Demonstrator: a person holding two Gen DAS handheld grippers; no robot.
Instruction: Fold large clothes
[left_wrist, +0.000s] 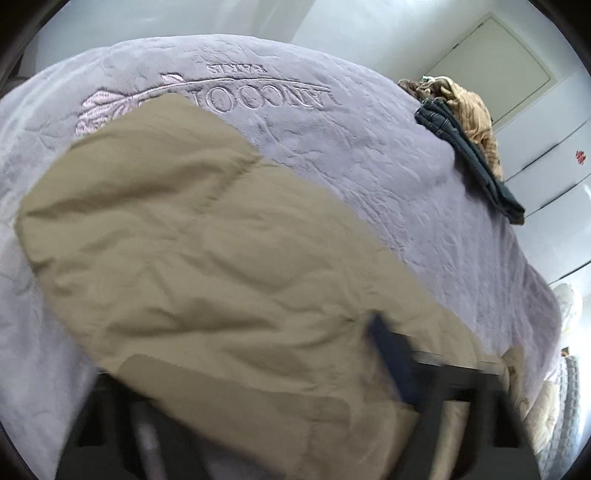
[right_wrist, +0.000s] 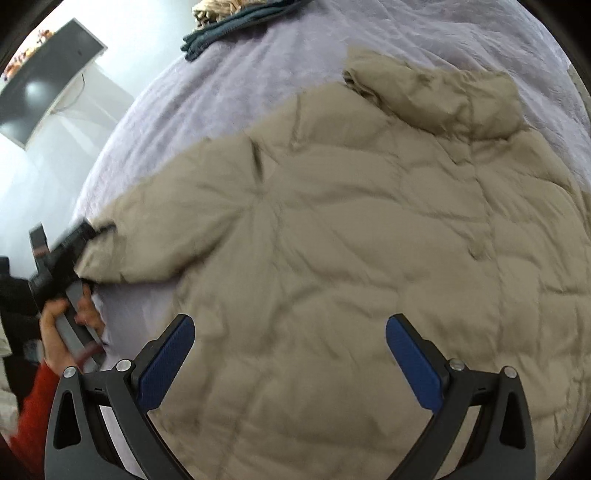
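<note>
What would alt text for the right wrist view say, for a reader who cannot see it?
A beige puffer jacket lies spread on a lavender bedspread, with the right gripper hanging open above it, nothing between its blue-padded fingers. At the left edge, the left gripper is at the jacket's sleeve cuff.

— What do we see of our right gripper (right_wrist: 290, 354)?
— Black arms, blue ribbed pads (right_wrist: 166, 363), silver screws.
— And our left hand (right_wrist: 64, 332)?
— A red sleeve (right_wrist: 31, 417), a grey handle (right_wrist: 75, 332).
</note>
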